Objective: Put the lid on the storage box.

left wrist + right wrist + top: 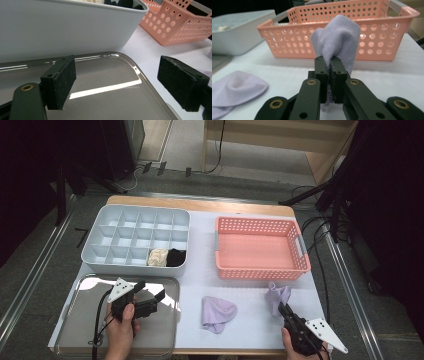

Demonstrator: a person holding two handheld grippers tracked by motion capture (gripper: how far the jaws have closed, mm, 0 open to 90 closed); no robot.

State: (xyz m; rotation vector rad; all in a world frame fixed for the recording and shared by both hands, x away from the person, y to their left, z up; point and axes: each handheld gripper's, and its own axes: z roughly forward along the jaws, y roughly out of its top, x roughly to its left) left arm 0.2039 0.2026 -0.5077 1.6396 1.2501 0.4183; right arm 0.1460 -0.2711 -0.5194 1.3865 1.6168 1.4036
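A crumpled lilac cloth is clamped in the right tool — before the pink perforated plastic basket (the left tool is held apart over a shiny metal tray).

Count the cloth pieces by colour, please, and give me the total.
Lilac soft cloths: 2, one held in the right gripper, one lying flat on the white table.
Cream folded cloth: 1.
Black folded cloth: 1.
Total: 4.
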